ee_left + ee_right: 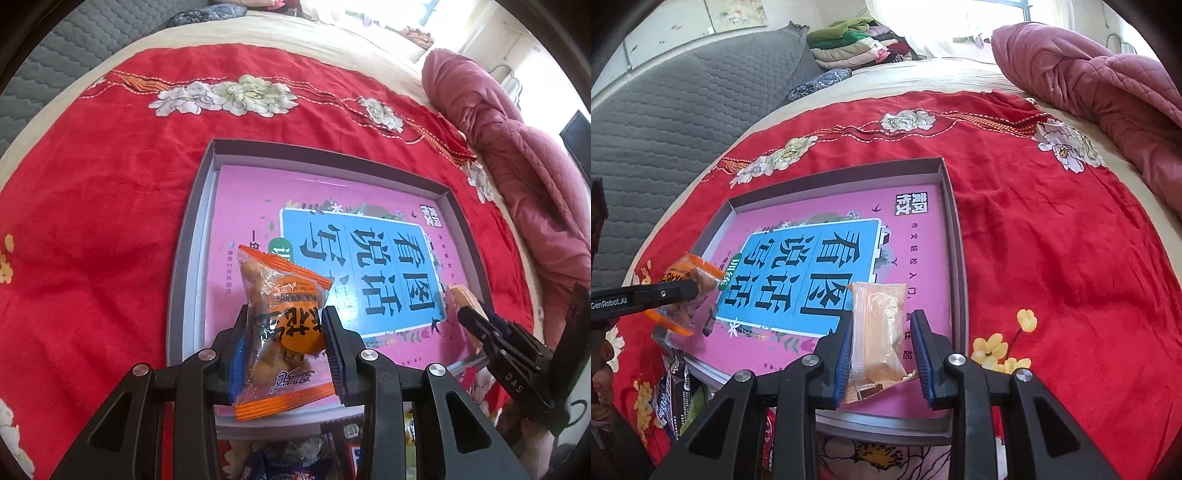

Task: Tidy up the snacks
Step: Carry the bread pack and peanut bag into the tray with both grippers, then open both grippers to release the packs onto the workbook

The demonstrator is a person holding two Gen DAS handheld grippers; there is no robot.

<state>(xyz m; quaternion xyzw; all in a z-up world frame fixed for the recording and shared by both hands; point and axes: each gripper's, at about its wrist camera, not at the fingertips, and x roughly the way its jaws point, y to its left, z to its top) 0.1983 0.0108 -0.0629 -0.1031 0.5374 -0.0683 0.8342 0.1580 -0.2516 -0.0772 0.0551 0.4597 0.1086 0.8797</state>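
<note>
Left claw [286, 343] grips orange snack packet [284, 317] over tray [192, 236]. Right claw [881, 354] loosely holds pale wafer packet [879, 325], pads barely touching. Risk: wafer slips, landing askew.

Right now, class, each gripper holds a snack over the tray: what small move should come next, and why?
Probably lower the left gripper and set its orange packet onto the tray. The packet hangs just above the pink floor, and the right gripper holds its pale packet over the other side.
</note>
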